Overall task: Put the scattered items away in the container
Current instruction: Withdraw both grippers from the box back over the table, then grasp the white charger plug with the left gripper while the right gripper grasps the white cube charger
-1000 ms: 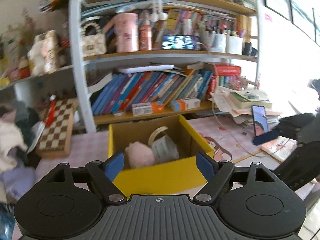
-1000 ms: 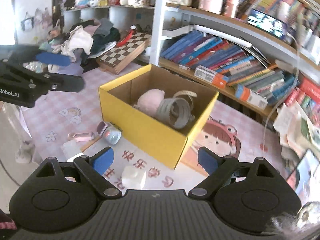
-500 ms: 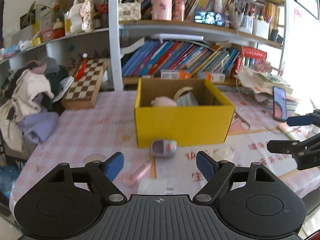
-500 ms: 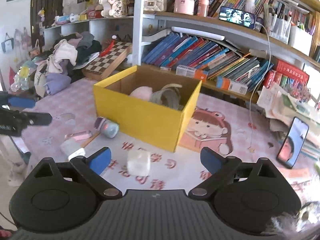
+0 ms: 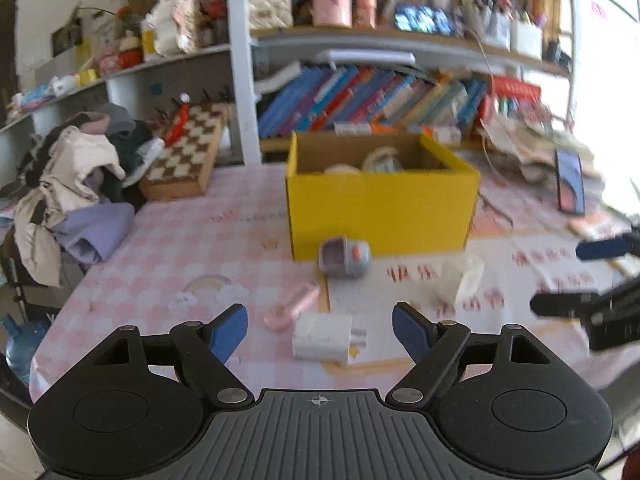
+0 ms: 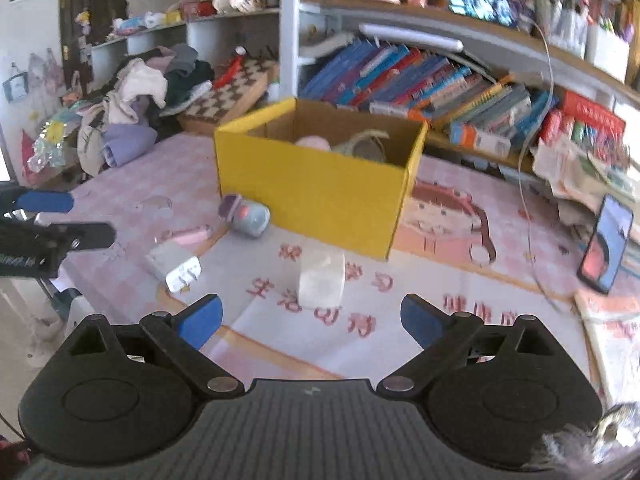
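A yellow cardboard box (image 5: 380, 208) (image 6: 316, 196) stands on the pink table and holds a pink fluffy item (image 6: 314, 143) and a grey roll (image 6: 366, 146). In front of it lie a grey-purple toy (image 5: 345, 258) (image 6: 245, 213), a pink stick-shaped item (image 5: 292, 307) (image 6: 188, 237), a white charger plug (image 5: 326, 338) (image 6: 174, 264) and a white tissue pack (image 5: 460, 278) (image 6: 322, 280). My left gripper (image 5: 320, 330) is open and empty, just short of the charger. My right gripper (image 6: 310, 320) is open and empty, just short of the tissue pack.
A bookshelf (image 5: 360, 96) with books stands behind the box. A chessboard (image 5: 186, 156) and a clothes pile (image 5: 76, 184) lie at the left. A phone (image 6: 606, 248) and papers (image 6: 612, 336) lie at the right. The table's front edge is near both grippers.
Both grippers have pulled back from above the box and dropped low toward the table's front. The scattered items now lie close in front of the fingers. Both stayed open.
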Action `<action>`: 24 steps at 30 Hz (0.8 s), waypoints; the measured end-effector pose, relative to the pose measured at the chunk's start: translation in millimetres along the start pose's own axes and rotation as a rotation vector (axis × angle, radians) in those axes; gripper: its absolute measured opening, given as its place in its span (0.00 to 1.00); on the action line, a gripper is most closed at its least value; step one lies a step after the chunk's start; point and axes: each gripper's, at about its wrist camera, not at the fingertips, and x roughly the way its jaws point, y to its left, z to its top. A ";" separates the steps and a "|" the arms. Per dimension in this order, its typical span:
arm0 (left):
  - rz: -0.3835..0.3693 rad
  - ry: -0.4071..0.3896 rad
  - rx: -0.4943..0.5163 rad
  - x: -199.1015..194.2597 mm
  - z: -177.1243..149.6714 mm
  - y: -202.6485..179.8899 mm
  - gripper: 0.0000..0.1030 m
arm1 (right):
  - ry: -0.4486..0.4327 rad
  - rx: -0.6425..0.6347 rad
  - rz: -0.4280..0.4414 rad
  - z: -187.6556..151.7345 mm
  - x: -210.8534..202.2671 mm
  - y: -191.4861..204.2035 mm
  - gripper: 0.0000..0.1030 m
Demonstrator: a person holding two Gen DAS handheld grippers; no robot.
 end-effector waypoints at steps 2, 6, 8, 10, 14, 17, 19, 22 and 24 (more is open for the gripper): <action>-0.012 0.028 0.031 3.2 -4.5 -1.0 0.79 | 0.027 0.029 -0.005 -3.9 2.7 -1.9 0.93; -0.040 0.025 0.118 5.8 -6.6 -4.4 0.79 | 0.047 0.046 -0.017 -6.4 4.0 -4.1 0.93; -0.047 0.020 0.133 9.8 -4.1 -4.3 0.79 | 0.045 0.042 -0.032 -4.3 5.3 -4.6 0.93; -0.044 0.021 0.123 13.7 0.2 -4.3 0.79 | 0.043 0.044 -0.039 -2.0 7.7 -5.5 0.93; -0.059 0.022 0.059 18.9 7.2 -3.9 0.79 | 0.041 0.055 -0.044 -0.2 16.9 -4.1 0.92; -0.030 0.021 0.014 26.7 7.0 -2.1 0.79 | 0.046 0.072 -0.040 0.1 24.9 -3.0 0.91; -0.009 0.033 -0.019 32.2 4.3 1.2 0.79 | 0.052 0.066 -0.040 0.3 30.0 -1.4 0.91; 0.013 0.065 -0.017 40.4 2.1 8.9 0.79 | 0.066 0.035 -0.050 -0.3 39.1 3.1 0.91; 0.015 0.084 -0.025 46.0 1.9 13.8 0.79 | 0.076 0.030 -0.050 1.3 45.2 4.4 0.91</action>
